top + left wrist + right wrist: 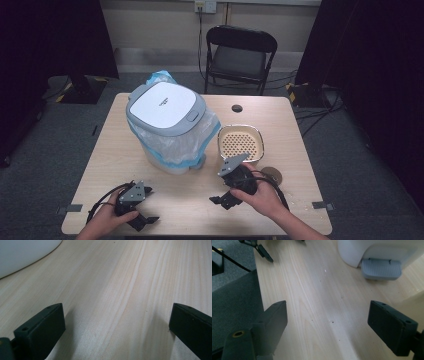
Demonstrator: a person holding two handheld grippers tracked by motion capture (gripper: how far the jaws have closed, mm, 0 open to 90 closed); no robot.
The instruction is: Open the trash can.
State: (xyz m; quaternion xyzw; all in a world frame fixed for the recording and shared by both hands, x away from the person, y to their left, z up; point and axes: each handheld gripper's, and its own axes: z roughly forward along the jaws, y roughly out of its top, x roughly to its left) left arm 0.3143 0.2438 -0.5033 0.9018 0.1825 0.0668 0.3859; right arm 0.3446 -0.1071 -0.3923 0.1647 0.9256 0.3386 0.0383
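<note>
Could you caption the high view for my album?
Two hand-held tools, left and right, open before a lidded bin.

Bare counter [185, 200] runs wide between the two hands and along the near edge; the pedal bin [167, 125] with its bag blocks the middle; the perforated basket [241, 142] stands just right of it, a narrow gap between; a round brown disc [272, 175], perhaps a coaster, lies near the basket.

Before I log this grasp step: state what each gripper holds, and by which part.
Nothing is held. The left gripper has its jaws apart over bare table. The right gripper is likewise open above the table, short of the bin's pedal.
</note>
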